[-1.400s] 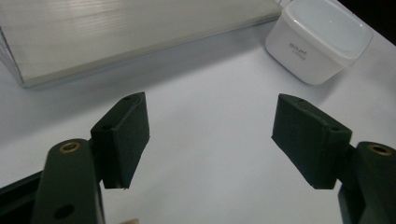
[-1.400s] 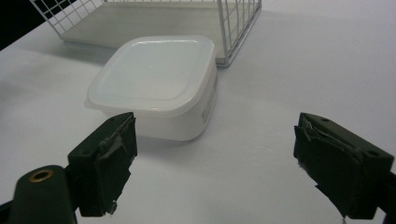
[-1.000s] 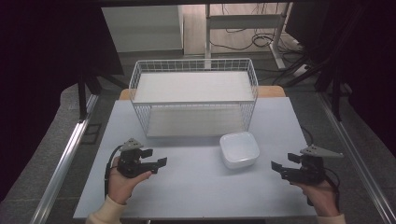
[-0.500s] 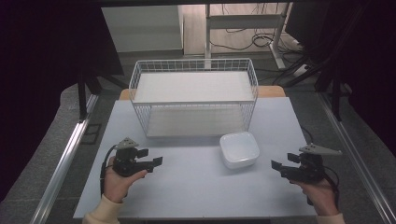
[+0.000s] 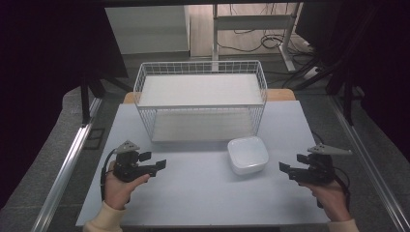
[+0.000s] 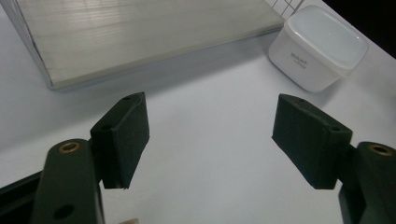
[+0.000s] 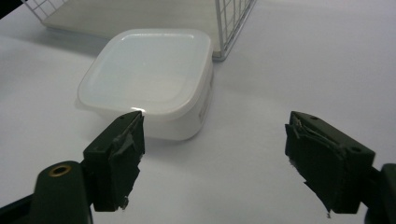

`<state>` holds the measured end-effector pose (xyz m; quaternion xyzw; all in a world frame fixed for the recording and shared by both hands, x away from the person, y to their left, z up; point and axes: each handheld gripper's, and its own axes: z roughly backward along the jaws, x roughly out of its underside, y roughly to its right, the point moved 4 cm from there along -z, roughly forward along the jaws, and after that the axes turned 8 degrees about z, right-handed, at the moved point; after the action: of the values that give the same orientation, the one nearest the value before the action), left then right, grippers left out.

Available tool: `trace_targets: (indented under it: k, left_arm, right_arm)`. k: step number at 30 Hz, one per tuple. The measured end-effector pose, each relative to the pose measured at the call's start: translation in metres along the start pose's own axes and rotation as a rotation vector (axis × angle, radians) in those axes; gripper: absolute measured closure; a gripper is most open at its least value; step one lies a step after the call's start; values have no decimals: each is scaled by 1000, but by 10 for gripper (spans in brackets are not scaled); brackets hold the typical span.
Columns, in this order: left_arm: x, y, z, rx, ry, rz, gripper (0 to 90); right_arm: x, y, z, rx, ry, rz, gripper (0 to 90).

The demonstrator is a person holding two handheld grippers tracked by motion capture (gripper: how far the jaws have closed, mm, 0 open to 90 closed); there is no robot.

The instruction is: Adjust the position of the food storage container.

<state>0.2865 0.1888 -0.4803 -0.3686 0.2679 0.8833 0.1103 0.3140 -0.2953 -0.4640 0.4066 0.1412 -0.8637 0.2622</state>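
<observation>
White lidded box (image 5: 248,154) sits on surface (image 5: 203,193) just in front of wire basket (image 5: 200,104), near its right corner. Left gripper (image 5: 155,163) & right gripper (image 5: 289,168): jaws apart, nothing held, bare surface btwn each and box.

High view: overhead, facing forward-down over the table (image 5: 193,193). Gripper views: low, close, both catching the lidded white container (image 6: 320,49) and wire basket (image 7: 233,23).
</observation>
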Motion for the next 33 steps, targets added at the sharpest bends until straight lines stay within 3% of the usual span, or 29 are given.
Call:
trace_targets:
  k: [3,10,16,23,33]
  left_arm:
    - [1,0,-2,4,-5,0,263]
    - [2,-3,-1,5,-10,1,262]
    - [0,-5,0,3,-5,2,261]
    - [0,-4,1,5,0,5,262]
    - [1,-6,0,6,-2,10,262]
  right_arm:
    - [-9,2,-2,-11,-15,6,197]
    - [-25,9,-10,17,-31,1,256]
    - [-38,15,-20,-16,-32,-6,362]
    - [-49,19,-36,-20,-60,16,431]
    - [-53,24,-68,-27,-146,32,715]
